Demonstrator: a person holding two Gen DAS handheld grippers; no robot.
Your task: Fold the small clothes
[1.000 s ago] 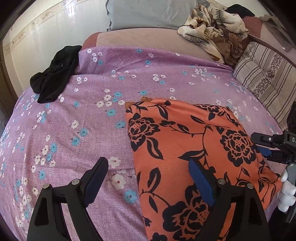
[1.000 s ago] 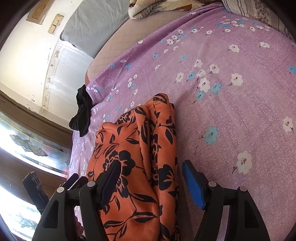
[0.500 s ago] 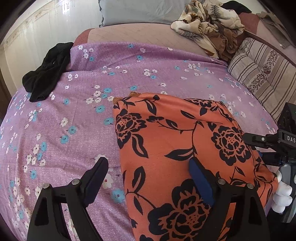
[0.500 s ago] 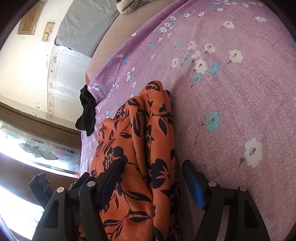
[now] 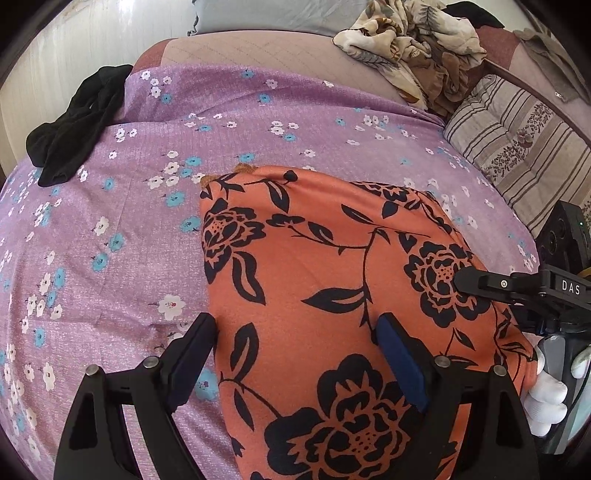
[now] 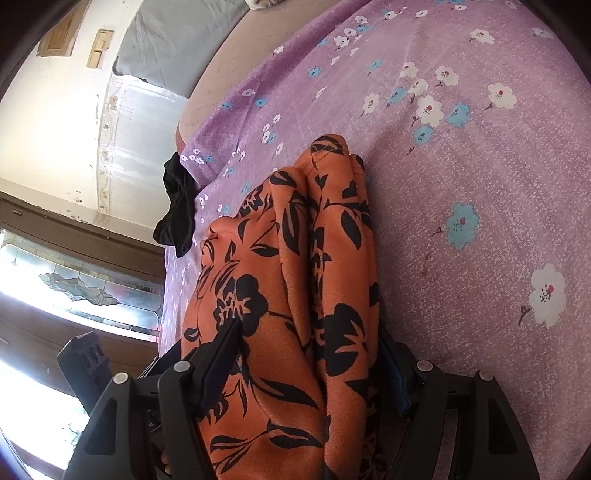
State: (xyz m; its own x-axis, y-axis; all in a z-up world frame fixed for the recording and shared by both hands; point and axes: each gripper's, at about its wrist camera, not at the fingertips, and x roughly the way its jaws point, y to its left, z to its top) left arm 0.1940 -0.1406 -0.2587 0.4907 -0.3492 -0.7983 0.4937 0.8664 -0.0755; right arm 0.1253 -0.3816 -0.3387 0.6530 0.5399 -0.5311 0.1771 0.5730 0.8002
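Note:
An orange garment with black flowers (image 5: 332, 277) lies folded on the purple flowered bedsheet (image 5: 110, 240). My left gripper (image 5: 295, 347) is open just above the garment's near left part; its left finger is over the sheet and its right finger over the cloth. In the right wrist view the garment's thick folded edge (image 6: 314, 277) runs between the fingers of my right gripper (image 6: 306, 358), which is open. Its left finger rests on top of the cloth and its right finger is partly hidden behind the fold. A white-gloved hand (image 5: 546, 402) holds that gripper at the garment's right side.
A black garment (image 5: 74, 122) lies at the bed's far left corner. A heap of patterned clothes (image 5: 413, 48) and a striped pillow (image 5: 517, 147) sit at the far right, with a grey pillow (image 5: 266, 14) behind. A window (image 6: 74, 288) is beside the bed.
Both grippers have tipped further down and closed in on the orange garment. The folded edge that lay ahead of the right gripper's fingers now sits between them. Neither jaw width has changed.

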